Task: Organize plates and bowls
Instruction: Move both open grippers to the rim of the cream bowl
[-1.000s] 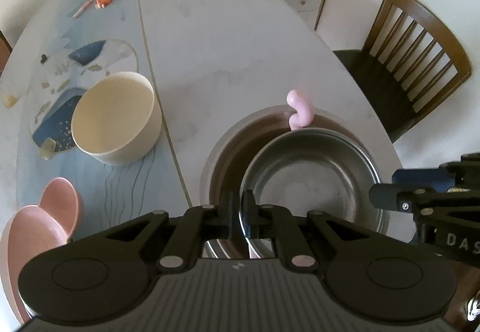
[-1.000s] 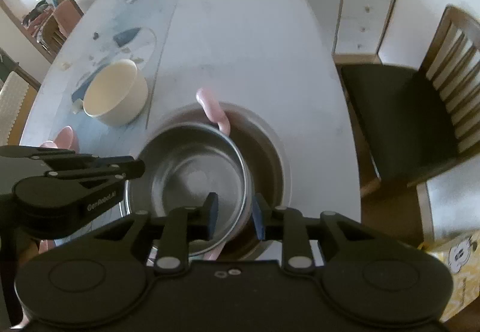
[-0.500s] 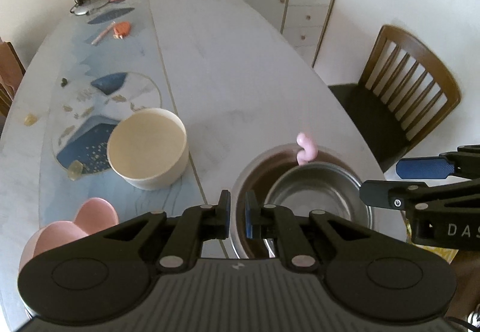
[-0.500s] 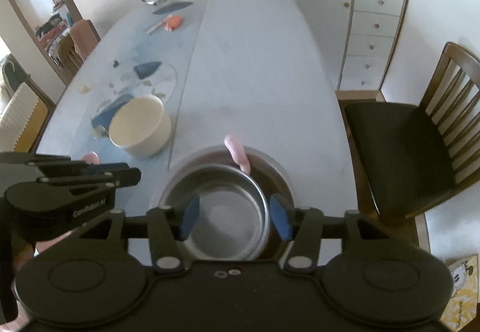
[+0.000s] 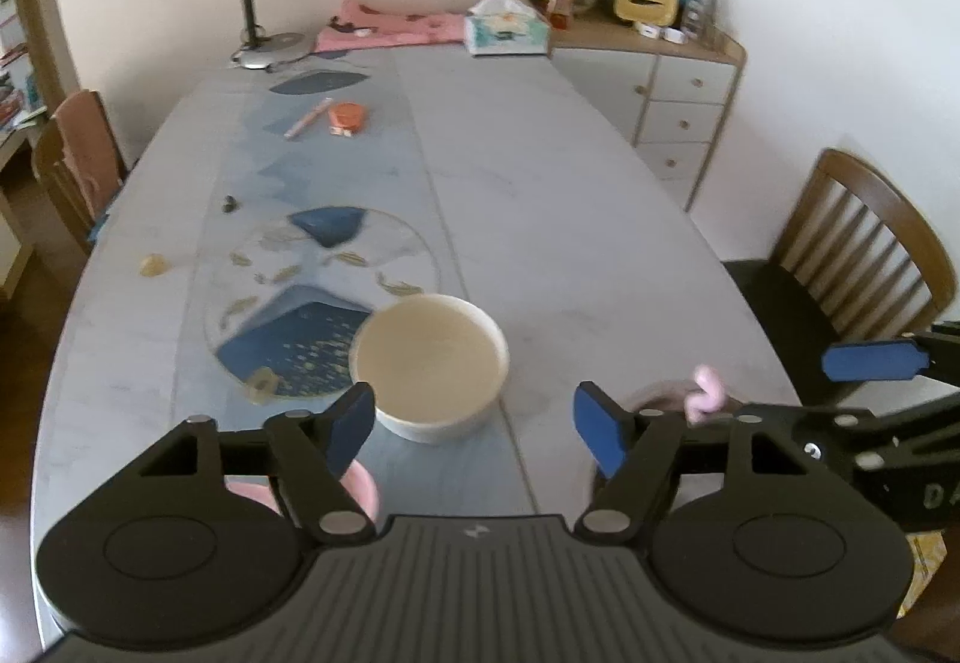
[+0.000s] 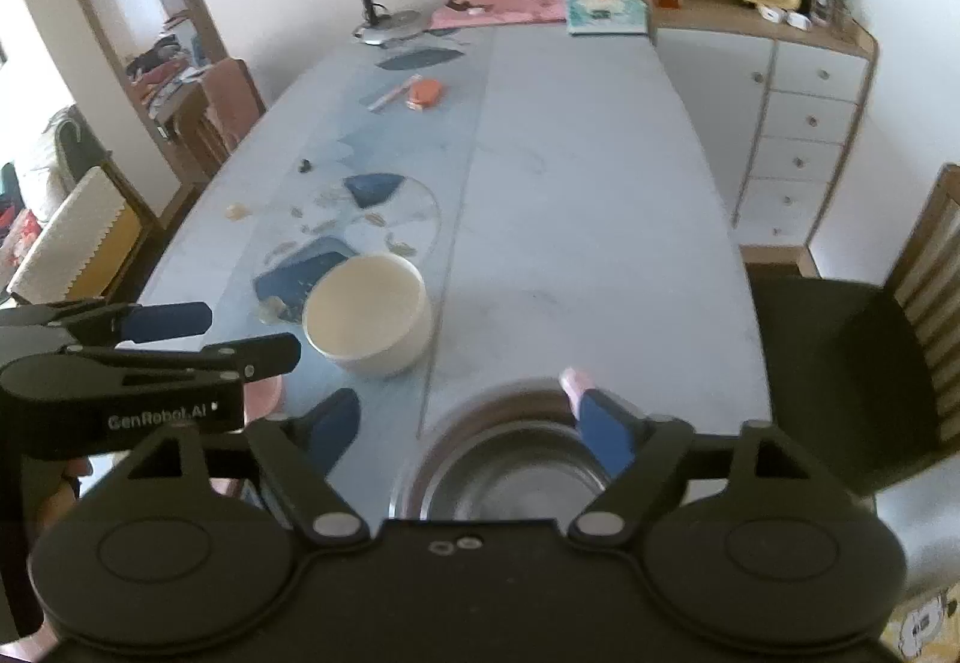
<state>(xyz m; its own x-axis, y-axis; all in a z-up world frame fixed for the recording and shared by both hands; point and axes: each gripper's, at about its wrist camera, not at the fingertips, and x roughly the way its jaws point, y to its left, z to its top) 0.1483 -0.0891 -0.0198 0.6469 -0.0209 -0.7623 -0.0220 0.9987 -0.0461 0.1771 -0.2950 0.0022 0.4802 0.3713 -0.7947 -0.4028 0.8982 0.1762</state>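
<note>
Steel bowl [image 6: 504, 459] sits below the opening, empty right tongs [image 6: 474, 423]; the left tongs [image 5: 474, 423], marked "GenRobot.AI", are opening empty near the cream bowl [image 5: 429, 363] on the table [image 5: 570, 219].

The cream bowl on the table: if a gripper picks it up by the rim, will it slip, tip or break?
The cream bowl looks rigid and thick-walled, so it should probably not flex. Its smooth, matte-looking rim may slip a little between flat pads. Its wide base and straight walls suggest it will slide rather than tip when pushed. It looks ceramic, so probably breakable if dropped.
</note>
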